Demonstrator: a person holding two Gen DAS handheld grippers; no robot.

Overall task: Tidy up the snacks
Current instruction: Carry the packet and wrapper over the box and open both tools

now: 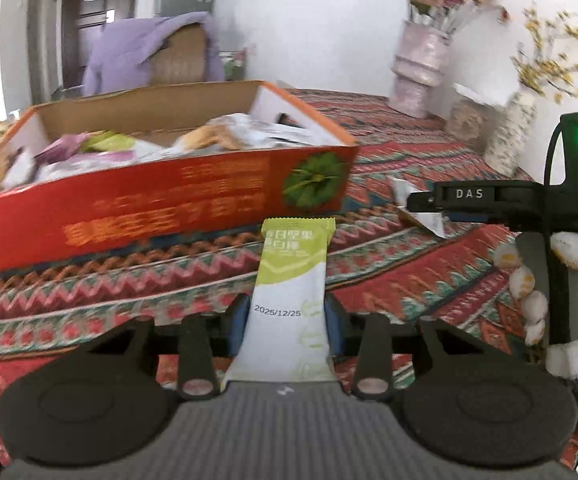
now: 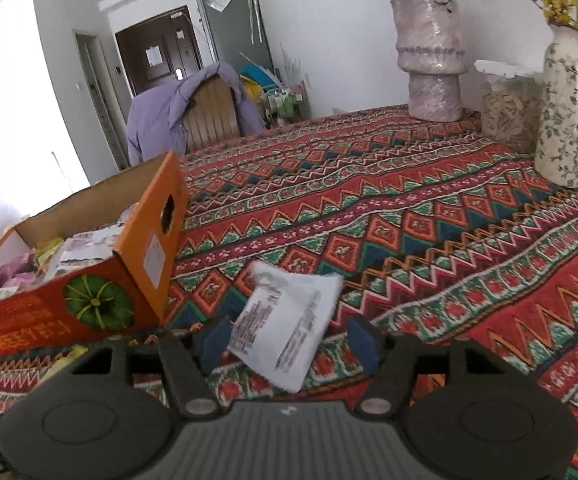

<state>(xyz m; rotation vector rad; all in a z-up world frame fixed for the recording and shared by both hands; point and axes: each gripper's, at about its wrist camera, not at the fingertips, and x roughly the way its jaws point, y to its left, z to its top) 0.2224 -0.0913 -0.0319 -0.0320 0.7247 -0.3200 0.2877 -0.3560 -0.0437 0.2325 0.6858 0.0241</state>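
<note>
The left claw [image 1: 287, 320] is clamped on a green-and-white snack bar [image 1: 293, 280], its blue pads pressing the wrapper's two long edges near the lower end, so the bar sticks out forward with its printed end toward the orange box [image 1: 161, 196]. Held by the tail like that, the free end can likely be tipped over the box wall — a sensible grip for dropping it in. The bar is off the table [image 1: 389, 272], just in front of the box's near side.

The right claw [image 2: 289, 340] stands wide, its pads either side of a white printed packet [image 2: 289, 320] without touching it; the packet lies flat on the patterned cloth beside the box corner, and the spread suits its broad width.

The left wrist view alone shows the box's open top heaped with wrapped snacks, and the right claw reaching in from the side with a fleecy sleeve [image 1: 577, 272] behind it. The right wrist view alone shows the box's end panel with its hand hole — and the packet's full outline, which the other view cuts down to a sliver.
</note>
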